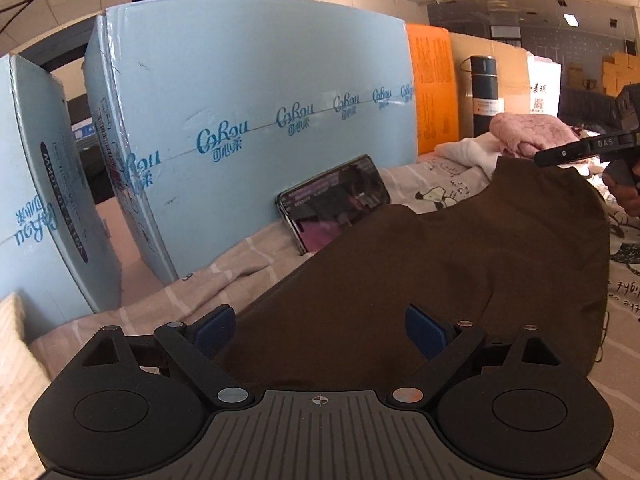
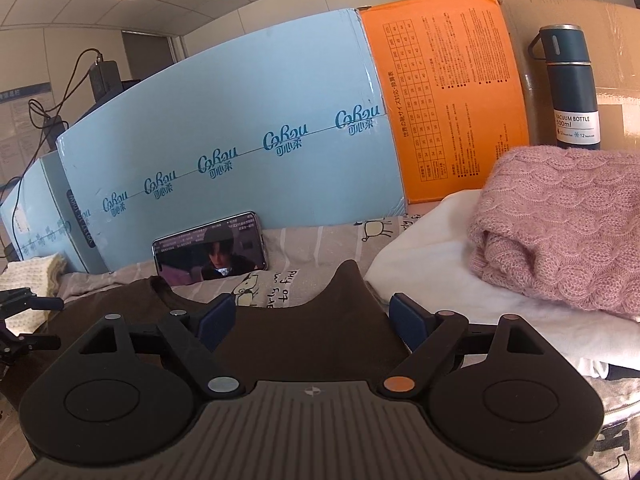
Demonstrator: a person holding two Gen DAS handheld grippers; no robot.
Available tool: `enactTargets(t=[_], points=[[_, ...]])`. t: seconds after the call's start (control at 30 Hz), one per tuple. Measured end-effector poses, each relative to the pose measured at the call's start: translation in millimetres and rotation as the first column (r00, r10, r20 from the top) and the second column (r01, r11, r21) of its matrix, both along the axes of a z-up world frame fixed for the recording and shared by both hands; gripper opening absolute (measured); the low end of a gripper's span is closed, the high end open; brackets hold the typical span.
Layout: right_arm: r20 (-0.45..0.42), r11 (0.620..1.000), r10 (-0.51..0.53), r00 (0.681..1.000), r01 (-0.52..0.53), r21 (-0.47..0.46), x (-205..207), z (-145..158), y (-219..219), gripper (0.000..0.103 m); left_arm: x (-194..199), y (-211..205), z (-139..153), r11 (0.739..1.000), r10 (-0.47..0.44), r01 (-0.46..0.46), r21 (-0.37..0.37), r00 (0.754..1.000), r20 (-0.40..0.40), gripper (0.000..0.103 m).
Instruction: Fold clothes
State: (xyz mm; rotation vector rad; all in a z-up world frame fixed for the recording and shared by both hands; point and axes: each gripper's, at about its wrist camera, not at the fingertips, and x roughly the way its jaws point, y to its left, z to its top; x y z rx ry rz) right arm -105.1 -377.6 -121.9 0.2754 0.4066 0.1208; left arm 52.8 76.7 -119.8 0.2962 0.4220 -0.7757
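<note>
A dark brown garment (image 1: 460, 264) lies spread on the printed bedsheet (image 1: 424, 178). My left gripper (image 1: 320, 328) stands open just above its near edge, blue pads wide apart and pressing on nothing. In the right wrist view the brown garment (image 2: 304, 340) lies under my right gripper (image 2: 314, 318), which is open too, a pointed corner of the cloth showing between its fingers but clear of the pads. The right gripper (image 1: 576, 152) also shows at the right edge of the left wrist view, held by a hand.
A folded pink knit sweater (image 2: 560, 224) rests on a white garment (image 2: 436, 264) at the right. A phone (image 2: 210, 254) leans on light blue cartons (image 2: 240, 128). An orange box (image 2: 448, 104) and a dark vacuum bottle (image 2: 570, 92) stand behind. A cream knit (image 2: 36, 276) lies left.
</note>
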Motion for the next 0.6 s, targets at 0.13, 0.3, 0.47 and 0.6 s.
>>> enactTargets(t=[0.13, 0.3, 0.47, 0.6], points=[[0.006, 1.000, 0.004, 1.000, -0.004, -0.010, -2, 0, 3, 0.083, 22, 24, 0, 0.990, 0.105, -0.111, -0.087, 0.991, -0.078, 0.094], [0.002, 1.000, 0.003, 1.000, -0.003, -0.014, -2, 0, 4, 0.083, 37, 23, -19, 0.996, 0.042, -0.059, -0.074, 0.975, -0.218, 0.094], [0.001, 1.000, -0.001, 1.000, 0.001, -0.017, -2, 0, 5, 0.083, 30, 22, -13, 0.987, -0.048, 0.012, -0.162, 0.975, -0.218, 0.094], [0.020, 1.000, 0.013, 1.000, -0.012, -0.019, -5, 2, 7, 0.083, 15, 17, -10, 0.980, -0.101, 0.068, -0.186, 0.980, -0.173, 0.085]])
